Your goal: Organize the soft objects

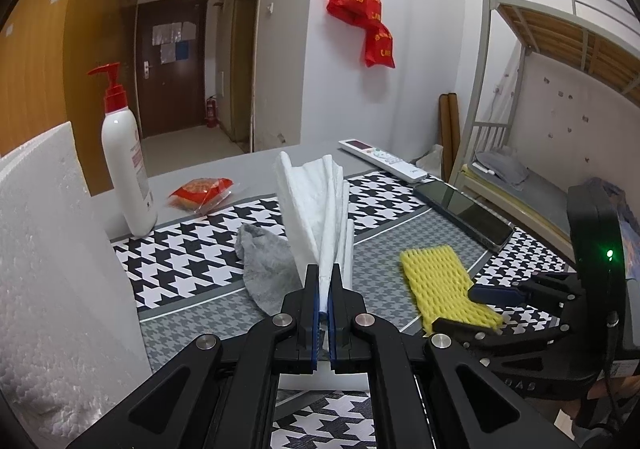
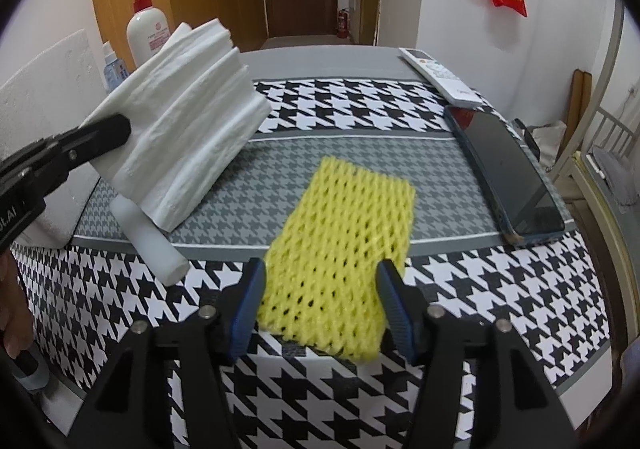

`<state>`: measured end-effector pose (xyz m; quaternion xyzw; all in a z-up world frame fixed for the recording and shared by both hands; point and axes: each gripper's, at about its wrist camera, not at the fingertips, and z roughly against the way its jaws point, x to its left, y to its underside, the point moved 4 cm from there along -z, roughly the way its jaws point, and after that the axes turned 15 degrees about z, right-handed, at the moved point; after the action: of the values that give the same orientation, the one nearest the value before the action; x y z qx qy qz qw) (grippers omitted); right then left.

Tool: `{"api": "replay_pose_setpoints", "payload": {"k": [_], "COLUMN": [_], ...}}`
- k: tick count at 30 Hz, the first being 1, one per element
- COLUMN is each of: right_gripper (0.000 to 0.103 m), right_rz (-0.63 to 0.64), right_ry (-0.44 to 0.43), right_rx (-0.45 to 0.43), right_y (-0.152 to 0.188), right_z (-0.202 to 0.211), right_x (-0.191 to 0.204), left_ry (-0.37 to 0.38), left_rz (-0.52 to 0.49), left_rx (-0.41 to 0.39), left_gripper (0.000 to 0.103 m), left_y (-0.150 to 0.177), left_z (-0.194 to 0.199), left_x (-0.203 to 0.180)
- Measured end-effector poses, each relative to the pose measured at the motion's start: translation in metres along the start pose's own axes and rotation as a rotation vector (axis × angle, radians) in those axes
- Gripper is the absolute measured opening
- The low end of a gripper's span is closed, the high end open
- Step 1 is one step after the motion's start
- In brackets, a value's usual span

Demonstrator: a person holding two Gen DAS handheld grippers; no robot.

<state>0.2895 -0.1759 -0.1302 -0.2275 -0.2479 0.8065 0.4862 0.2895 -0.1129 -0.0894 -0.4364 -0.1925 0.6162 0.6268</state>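
Houndstooth cloth [image 2: 500,313] is covering the table, black and white with grey bands. White foam sheet [image 1: 316,205], folded into layers, is standing up from the left gripper [image 1: 325,281], whose jaws are pinching tight on its lower edge, lifted above the cloth's middle. Right gripper [image 2: 320,301] is hovering with jaws about half open, either side of the yellow foam net [image 2: 344,249] (pads not pressing it, as far as I can tell), which is lying flat toward the near edge. Grey sock [image 1: 266,269] is lying beside the sheet. Dark phone [image 2: 508,173] and white remote [image 2: 440,79] are sitting along the right edge.
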Motion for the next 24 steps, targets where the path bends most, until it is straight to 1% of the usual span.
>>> {"api": "replay_pose_setpoints", "payload": {"k": [1, 2, 5, 6, 8, 10, 16, 18, 24], "right_gripper": [0.051, 0.042, 0.028, 0.026, 0.014, 0.011, 0.011, 0.011, 0.011], "right_rz": [-0.005, -0.009, -0.016, -0.021, -0.048, -0.075, -0.103, -0.115, -0.116], "right_ry": [0.001, 0.008, 0.010, 0.010, 0.004, -0.010, -0.005, -0.004, 0.006], "right_rx": [0.001, 0.001, -0.003, -0.008, -0.026, -0.036, -0.082, -0.111, -0.162], "right_y": [0.000, -0.001, 0.001, 0.002, 0.003, 0.005, 0.006, 0.004, -0.004], "right_z": [0.001, -0.001, -0.001, 0.000, 0.004, 0.008, 0.021, 0.029, 0.049], "right_x": [-0.001, -0.005, -0.010, -0.011, -0.015, -0.018, -0.018, -0.020, -0.021], "left_ry": [0.002, 0.004, 0.012, 0.013, 0.014, 0.020, 0.032, 0.035, 0.051], "left_rz": [0.008, 0.012, 0.010, 0.004, -0.001, 0.002, -0.004, -0.006, -0.022], "left_rx": [0.002, 0.002, -0.009, -0.012, -0.012, -0.005, -0.036, -0.043, -0.057], "left_gripper": [0.003, 0.003, 0.003, 0.003, 0.003, 0.003, 0.003, 0.003, 0.003], "left_y": [0.000, -0.001, -0.002, -0.001, -0.001, -0.001, -0.004, -0.003, -0.004], "left_z": [0.000, 0.001, 0.004, 0.005, 0.005, 0.005, 0.017, 0.021, 0.032], "left_x": [0.001, 0.003, 0.001, 0.000, -0.002, -0.002, -0.005, -0.006, -0.012]}}
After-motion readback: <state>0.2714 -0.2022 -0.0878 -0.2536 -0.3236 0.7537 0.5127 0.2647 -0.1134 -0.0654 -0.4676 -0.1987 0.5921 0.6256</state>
